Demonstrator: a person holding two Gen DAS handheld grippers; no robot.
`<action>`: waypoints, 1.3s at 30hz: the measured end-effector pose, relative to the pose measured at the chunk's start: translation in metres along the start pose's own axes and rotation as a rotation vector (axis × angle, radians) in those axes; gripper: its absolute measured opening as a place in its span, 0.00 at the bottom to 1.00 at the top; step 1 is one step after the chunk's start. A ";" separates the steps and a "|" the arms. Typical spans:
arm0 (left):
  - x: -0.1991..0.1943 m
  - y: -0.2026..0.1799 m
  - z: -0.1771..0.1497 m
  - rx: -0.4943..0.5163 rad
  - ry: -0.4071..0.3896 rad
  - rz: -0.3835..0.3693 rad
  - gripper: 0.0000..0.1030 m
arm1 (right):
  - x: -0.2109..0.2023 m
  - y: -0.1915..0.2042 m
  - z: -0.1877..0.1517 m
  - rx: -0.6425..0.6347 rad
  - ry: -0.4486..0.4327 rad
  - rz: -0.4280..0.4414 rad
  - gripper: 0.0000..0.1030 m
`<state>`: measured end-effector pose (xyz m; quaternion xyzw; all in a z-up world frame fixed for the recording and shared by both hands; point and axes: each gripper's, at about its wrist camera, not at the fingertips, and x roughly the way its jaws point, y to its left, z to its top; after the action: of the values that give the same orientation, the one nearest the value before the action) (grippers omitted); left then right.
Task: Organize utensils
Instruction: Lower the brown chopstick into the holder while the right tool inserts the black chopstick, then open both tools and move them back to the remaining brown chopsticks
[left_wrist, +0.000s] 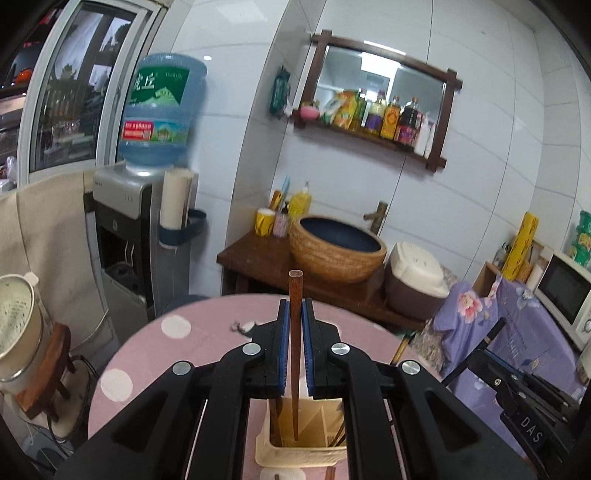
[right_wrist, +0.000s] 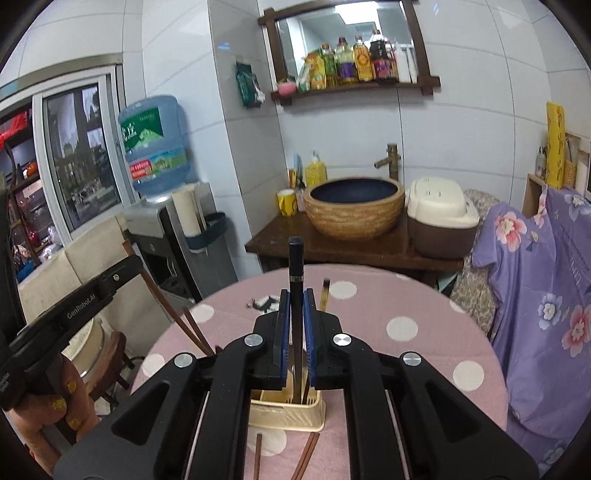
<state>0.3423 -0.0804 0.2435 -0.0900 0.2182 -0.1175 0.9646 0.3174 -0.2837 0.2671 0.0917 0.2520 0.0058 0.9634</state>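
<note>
Left tongs (left_wrist: 294, 334) are clenched on a brown wooden chopstick (left_wrist: 295, 295); right tongs (right_wrist: 295, 325) on a black chopstick (right_wrist: 296, 266), above a cream plastic utensil holder (right_wrist: 288, 411) at 6 o'clock.

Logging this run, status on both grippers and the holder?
Left gripper shut on brown chopstick, tip inside cream holder. Right gripper shut on black chopstick over it. Loose chopsticks on table.

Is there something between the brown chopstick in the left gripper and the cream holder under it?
Nothing visible blocks it. The left gripper holds the brown chopstick upright, and its lower tip is already inside a compartment of the cream utensil holder. Another chopstick stands in the same compartment, to its left.
</note>
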 end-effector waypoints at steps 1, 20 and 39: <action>0.004 0.001 -0.007 0.003 0.007 0.007 0.08 | 0.005 0.000 -0.006 0.000 0.008 0.000 0.08; 0.022 0.016 -0.063 0.036 0.066 0.042 0.12 | 0.033 -0.005 -0.060 0.019 0.041 -0.015 0.12; -0.015 0.077 -0.163 0.002 0.182 0.094 0.65 | 0.001 -0.023 -0.158 0.007 0.087 -0.075 0.34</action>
<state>0.2718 -0.0232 0.0872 -0.0676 0.3086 -0.0800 0.9454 0.2403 -0.2787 0.1269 0.0850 0.2969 -0.0271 0.9507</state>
